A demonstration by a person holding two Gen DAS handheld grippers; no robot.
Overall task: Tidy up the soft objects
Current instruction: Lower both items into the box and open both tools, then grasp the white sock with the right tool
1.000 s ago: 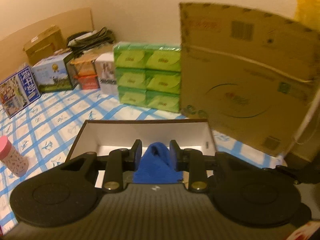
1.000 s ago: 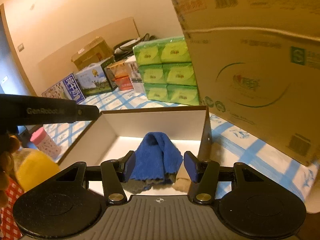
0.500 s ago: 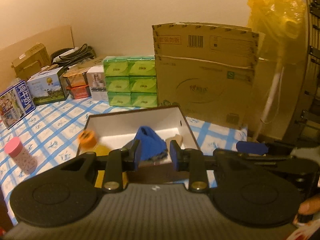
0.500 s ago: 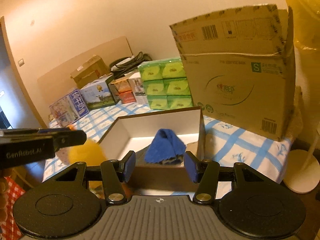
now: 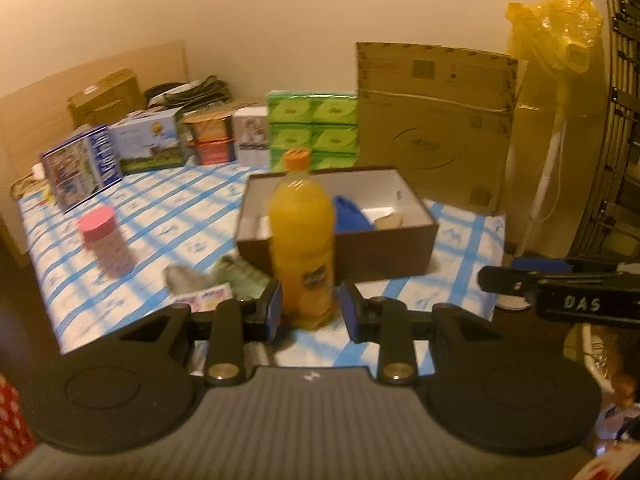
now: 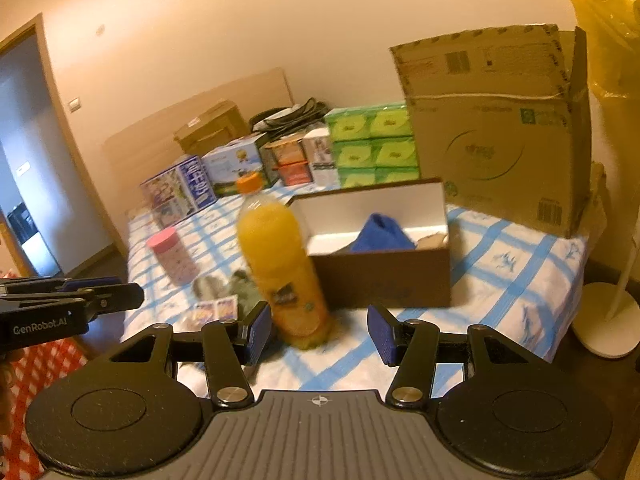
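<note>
A blue cloth [image 5: 352, 216] [image 6: 382, 234] lies heaped in the brown box with a white inside [image 5: 384, 256] [image 6: 384, 276], next to a beige item [image 5: 390, 222]. A grey cloth [image 5: 184, 278] [image 6: 208, 286] and a greenish cloth [image 5: 240, 276] [image 6: 244, 288] lie crumpled on the checked tablecloth in front of the box. My left gripper [image 5: 311, 308] is open and holds nothing, back from the table's front edge. My right gripper [image 6: 320, 330] is open wider, also with nothing in it. Neither touches a cloth.
An orange juice bottle [image 5: 302, 240] [image 6: 280, 264] stands before the box, beyond both grippers' fingers. A pink-lidded jar [image 5: 106, 242] is to the left, sachets [image 5: 208, 294] near the front edge. Green tissue packs [image 5: 314, 128] and a big carton [image 5: 432, 120] line the back. A white stand base [image 6: 604, 320] sits right.
Both grippers have drawn well back from the box, off past the table's front edge. The blue cloth stays in the box. The bottle, jar and loose cloths have come into view.
</note>
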